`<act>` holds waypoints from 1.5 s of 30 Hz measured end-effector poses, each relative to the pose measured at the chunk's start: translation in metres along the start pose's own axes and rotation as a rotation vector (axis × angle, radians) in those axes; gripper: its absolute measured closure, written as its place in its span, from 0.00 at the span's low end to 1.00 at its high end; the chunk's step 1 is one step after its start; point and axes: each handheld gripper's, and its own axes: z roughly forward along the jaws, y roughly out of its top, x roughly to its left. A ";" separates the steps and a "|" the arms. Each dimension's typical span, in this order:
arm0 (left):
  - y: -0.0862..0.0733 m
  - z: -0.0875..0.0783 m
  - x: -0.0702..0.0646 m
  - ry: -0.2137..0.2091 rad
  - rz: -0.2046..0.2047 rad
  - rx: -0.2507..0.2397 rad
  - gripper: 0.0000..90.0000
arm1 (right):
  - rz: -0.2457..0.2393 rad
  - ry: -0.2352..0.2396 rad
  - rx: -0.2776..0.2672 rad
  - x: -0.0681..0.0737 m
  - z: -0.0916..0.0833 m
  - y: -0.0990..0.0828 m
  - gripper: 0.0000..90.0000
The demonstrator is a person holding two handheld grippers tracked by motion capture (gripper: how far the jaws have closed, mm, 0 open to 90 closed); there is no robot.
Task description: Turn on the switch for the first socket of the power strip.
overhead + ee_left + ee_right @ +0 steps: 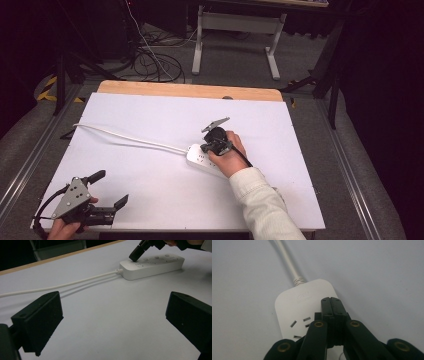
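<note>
A white power strip [200,159] lies flat near the middle of the white table [150,115], and its white cord [130,137] runs off to the far left. My right gripper [204,147] is shut with nothing between its jaws. Its tips [330,301] sit over the cord end of the strip [294,307], just past a socket, and look to be touching its top face [152,266]. My left gripper [111,189] is open and empty, low over the table's near left corner. It points toward the strip, with bare tabletop between its fingers [40,315].
The table's far edge is a wooden strip [190,90]. Beyond it on the floor are a white desk frame [240,30] and loose black cables [150,60]. Metal rails [35,150] run along both sides of the table.
</note>
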 end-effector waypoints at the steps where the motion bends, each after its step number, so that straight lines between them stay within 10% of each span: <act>1: 0.000 0.000 0.000 0.000 0.000 0.000 0.02 | 0.005 -0.002 -0.004 0.000 0.000 -0.001 1.00; 23: 0.000 0.000 0.000 0.002 0.002 0.000 0.02 | -0.005 -0.029 -0.001 0.004 0.001 -0.001 1.00; 45: 0.000 0.002 0.000 -0.002 -0.014 0.000 0.02 | -0.062 -0.024 -0.166 0.023 -0.052 0.008 1.00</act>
